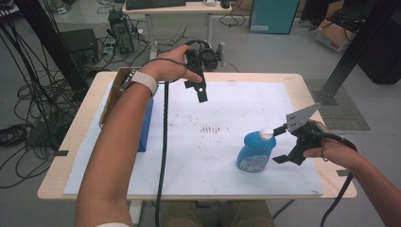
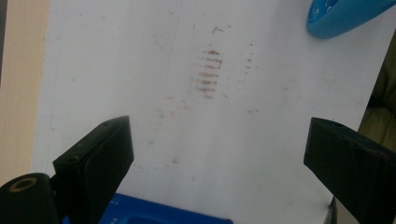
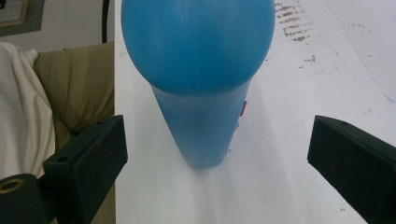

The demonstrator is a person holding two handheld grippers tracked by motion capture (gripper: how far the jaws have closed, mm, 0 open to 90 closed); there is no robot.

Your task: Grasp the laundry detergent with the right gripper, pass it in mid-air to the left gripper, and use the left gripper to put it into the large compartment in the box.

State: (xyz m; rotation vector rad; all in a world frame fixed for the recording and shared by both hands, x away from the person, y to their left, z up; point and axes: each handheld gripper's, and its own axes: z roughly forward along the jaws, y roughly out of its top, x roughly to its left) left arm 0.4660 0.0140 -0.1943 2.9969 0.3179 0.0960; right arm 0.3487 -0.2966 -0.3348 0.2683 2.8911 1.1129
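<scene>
A blue bottle with a white cap stands upright on the white mat, right of its middle. My right gripper is open just to the bottle's right, one jaw level with the cap and one beside the body, neither touching. In the right gripper view the bottle rises close ahead between the spread jaws of the right gripper. My left gripper hangs open above the mat's far edge, jaws pointing down. Its own view has the left gripper holding nothing over the stained mat, with the bottle at top right.
A blue box lies along the mat's left side beside an open cardboard box. Brown smudges mark the mat's middle. The person's forearm and a black cable cross the left half. Desk legs and cables crowd the floor beyond.
</scene>
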